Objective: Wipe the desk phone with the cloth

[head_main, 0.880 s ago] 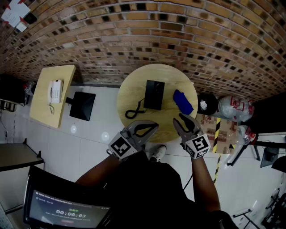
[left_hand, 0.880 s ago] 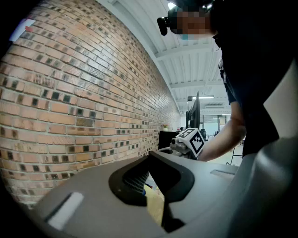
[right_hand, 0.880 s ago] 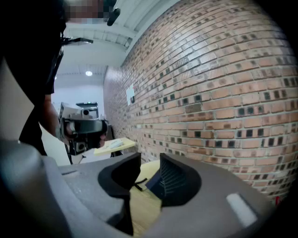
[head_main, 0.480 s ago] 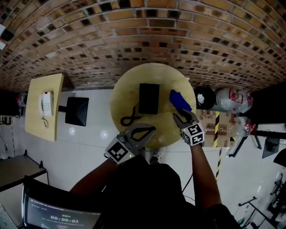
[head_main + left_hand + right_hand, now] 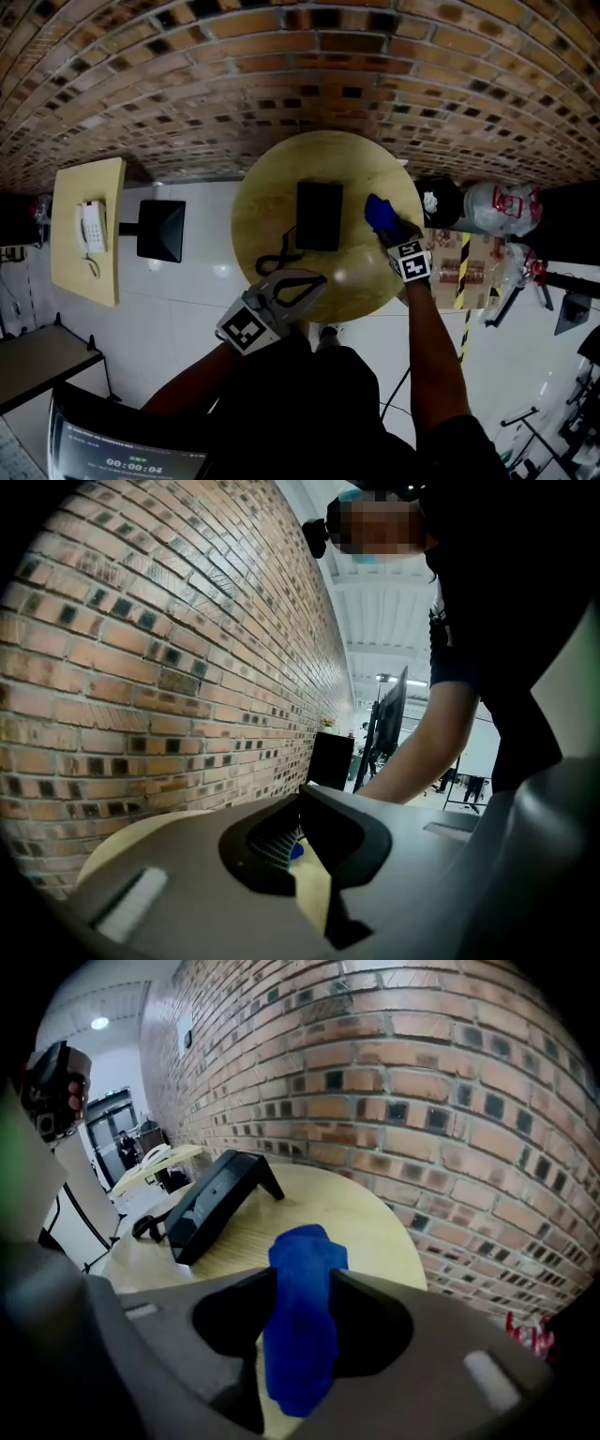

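Note:
A black desk phone (image 5: 319,216) lies face down-slanted at the middle of the round wooden table (image 5: 262,202), its coiled cord (image 5: 277,258) trailing toward the front left. A blue cloth (image 5: 380,214) lies bunched to the phone's right. My right gripper (image 5: 392,232) reaches over the table's right side, and in the right gripper view its jaws (image 5: 302,1283) press on both sides of the cloth (image 5: 302,1307), with the phone (image 5: 211,1206) beyond to the left. My left gripper (image 5: 319,278) hovers at the table's front edge, shut and empty (image 5: 302,803).
A brick wall (image 5: 309,75) runs behind the table. A side table (image 5: 89,230) with a white phone stands at the left, beside a black box (image 5: 161,230) on the floor. A dark bin (image 5: 439,202) and a clear bag (image 5: 497,206) stand to the right.
My right gripper has moved forward from the table's front edge onto the blue cloth and closed round it. The left gripper has stayed near the front edge.

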Motion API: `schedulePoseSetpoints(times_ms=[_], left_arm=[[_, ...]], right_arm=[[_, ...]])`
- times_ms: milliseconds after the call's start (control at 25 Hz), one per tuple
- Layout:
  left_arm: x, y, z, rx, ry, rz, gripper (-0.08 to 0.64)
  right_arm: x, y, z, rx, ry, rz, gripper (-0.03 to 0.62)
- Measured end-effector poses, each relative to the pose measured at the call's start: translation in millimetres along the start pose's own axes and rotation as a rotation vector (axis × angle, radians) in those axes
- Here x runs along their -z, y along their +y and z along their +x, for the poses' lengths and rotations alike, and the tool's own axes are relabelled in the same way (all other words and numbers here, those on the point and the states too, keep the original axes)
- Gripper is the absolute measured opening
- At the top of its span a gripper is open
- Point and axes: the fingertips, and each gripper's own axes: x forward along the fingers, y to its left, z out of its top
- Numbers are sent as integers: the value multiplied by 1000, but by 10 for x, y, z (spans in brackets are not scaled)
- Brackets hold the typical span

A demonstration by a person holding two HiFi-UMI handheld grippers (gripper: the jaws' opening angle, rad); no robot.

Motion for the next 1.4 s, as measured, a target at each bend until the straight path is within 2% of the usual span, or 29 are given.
schedulePoseSetpoints(times_ms=[200,480,800,1000,1240,1400], left_arm=[[63,98,-31,-11,0,-41,-8],[110,188,-181,-46,1,-70,-8],[134,227,-237,-74,-4,-73,-9],[117,242,-246,-93,-10,-72,-8],[56,231,-244,-113,-32,-57,-8],[-8,236,-307,-135,-53,-44,-8]], right_arm=[[101,-83,236,-19,48,1,163],[162,-75,366,-60,82,82,161],[116,9,391,-120,83,104,89],[-241,229,277,-160,-12,63,86],[-956,547,88,-238,-156,-17,86],[-1364,729,122,-279,-188,-98,86]])
